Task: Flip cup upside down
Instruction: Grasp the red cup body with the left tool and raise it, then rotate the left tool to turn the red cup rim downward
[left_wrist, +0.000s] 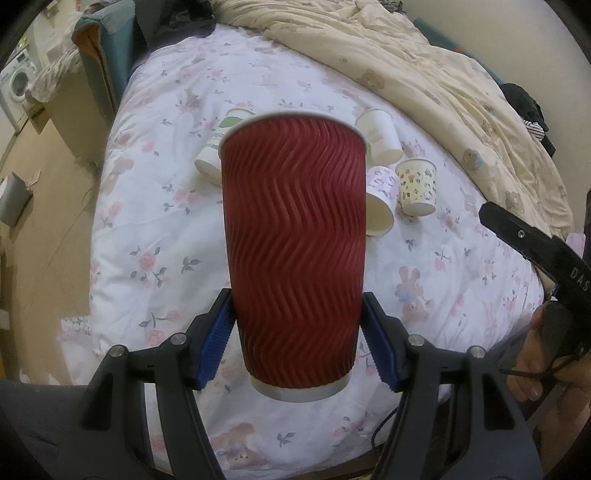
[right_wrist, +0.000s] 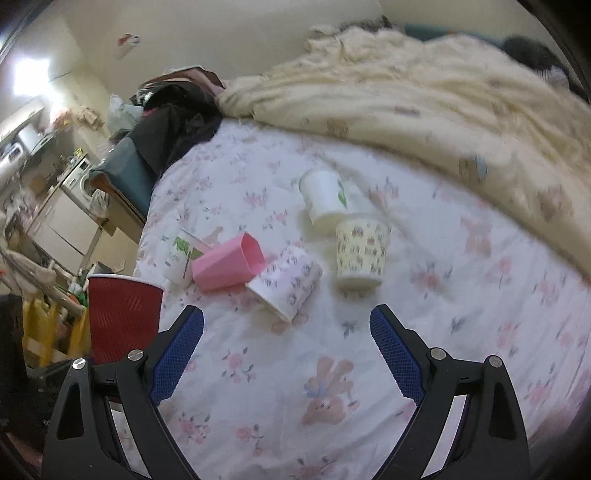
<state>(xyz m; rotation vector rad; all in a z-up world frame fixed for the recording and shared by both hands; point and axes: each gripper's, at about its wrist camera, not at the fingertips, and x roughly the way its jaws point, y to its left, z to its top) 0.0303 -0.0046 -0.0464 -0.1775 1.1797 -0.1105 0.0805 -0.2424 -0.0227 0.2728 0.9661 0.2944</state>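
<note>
Cup axis relative to left fingers: red ribbed cup (left_wrist: 293, 251) sits between the two blue pads of the left gripper (left_wrist: 297, 343), long axis running straight ahead of the fingers, away from the camera. Pads pinch the lower body, just above the grey base ring; wide white-rimmed mouth is at the far end, base at the near end. Both pads touch the ribbed wall, one each side. Cup appears lifted off the floral bedsheet (left_wrist: 155, 229); contact with the sheet cannot be confirmed from this view.

Right gripper (right_wrist: 286, 350): fingers spread wide, nothing between them, only sheet ahead. The red cup shows to the left of its left finger, mouth up, well apart from the pads.

Judgement: left hand owns the flip. Since the grip crosses the cup's axis near the base, a wrist roll about the pinch line should swing the mouth downward.

Ahead of the fingers, other paper cups lie clustered on the sheet, including a leopard-print cup (left_wrist: 417, 186) standing mouth down.
</note>
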